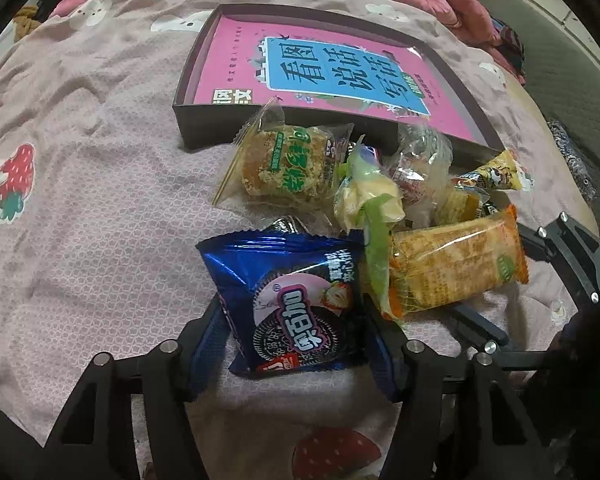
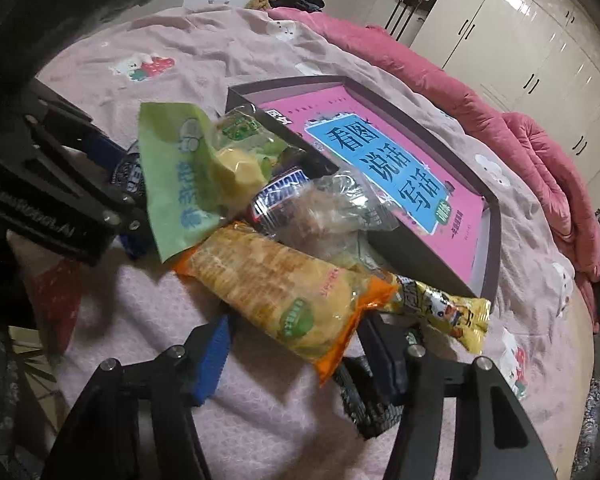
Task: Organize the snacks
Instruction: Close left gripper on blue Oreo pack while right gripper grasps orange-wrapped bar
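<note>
**Two grippers at the snack pile, both spread wide around a packet**

Left wrist view: the left gripper (image 1: 298, 344) stands spread wide, its blue-padded fingers on either side of a blue cookie packet (image 1: 290, 304) that lies on the pink bedspread (image 1: 100, 200). Whether the pads touch the wrapper cannot be told; the jaws are not closed on it. Beyond the packet sits the rest of the pile: a clear-wrapped cake with green print (image 1: 288, 162), a green-and-yellow wrapped snack (image 1: 366, 196), and an orange-edged cracker packet (image 1: 456, 262). The cake leans against the near wall of a dark shallow box (image 1: 204, 120), which holds a pink book (image 1: 324, 68). Part of the right gripper shows at the right edge, near the cracker packet.

Right wrist view: the right gripper (image 2: 296, 350) is likewise released, fingers apart, with the near end of the cracker packet (image 2: 284, 292) lying between them. A yellow stick packet (image 2: 448, 312) lies just beside its far end. The green wrapper (image 2: 180, 176) rests on top of the pile. The box (image 2: 488, 240) is behind, touching the pile. White wardrobes (image 2: 520, 40) stand past the bed.
</note>
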{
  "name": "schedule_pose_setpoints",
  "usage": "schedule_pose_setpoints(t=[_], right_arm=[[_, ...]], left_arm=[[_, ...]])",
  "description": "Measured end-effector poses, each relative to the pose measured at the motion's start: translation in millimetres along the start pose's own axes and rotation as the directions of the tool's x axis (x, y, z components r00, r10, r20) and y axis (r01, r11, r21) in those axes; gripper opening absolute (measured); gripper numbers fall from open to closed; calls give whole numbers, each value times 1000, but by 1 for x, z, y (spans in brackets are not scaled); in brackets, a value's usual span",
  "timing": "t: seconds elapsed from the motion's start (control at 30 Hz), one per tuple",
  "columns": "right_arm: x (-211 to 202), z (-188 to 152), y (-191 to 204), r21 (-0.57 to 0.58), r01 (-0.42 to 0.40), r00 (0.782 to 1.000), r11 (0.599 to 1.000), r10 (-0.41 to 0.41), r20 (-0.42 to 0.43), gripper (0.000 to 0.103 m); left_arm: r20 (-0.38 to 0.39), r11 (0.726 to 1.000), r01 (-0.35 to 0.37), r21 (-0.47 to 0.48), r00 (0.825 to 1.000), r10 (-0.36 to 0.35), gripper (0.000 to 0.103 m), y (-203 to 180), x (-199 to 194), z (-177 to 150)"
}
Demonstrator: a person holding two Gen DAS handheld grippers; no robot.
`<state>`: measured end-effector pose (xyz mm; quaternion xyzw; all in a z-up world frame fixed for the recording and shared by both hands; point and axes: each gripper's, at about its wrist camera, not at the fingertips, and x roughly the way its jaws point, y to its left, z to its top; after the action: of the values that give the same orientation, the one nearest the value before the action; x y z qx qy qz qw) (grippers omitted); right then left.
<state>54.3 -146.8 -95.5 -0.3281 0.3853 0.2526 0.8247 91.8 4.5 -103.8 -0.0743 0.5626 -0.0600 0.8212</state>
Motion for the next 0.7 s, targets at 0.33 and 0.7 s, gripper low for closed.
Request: schedule_pose_setpoints(t=[0.33,0.7], right_arm=[[-18,1,5,-97,114,993,989,-113,17,70],[12,17,45,-378,64,997,923,-77,-18,70]], left_arm=[[-3,1000,24,-12,1000,-24,60,4,-1,0],[-14,998,39,-40,999,-40,60,20,-9,-2]])
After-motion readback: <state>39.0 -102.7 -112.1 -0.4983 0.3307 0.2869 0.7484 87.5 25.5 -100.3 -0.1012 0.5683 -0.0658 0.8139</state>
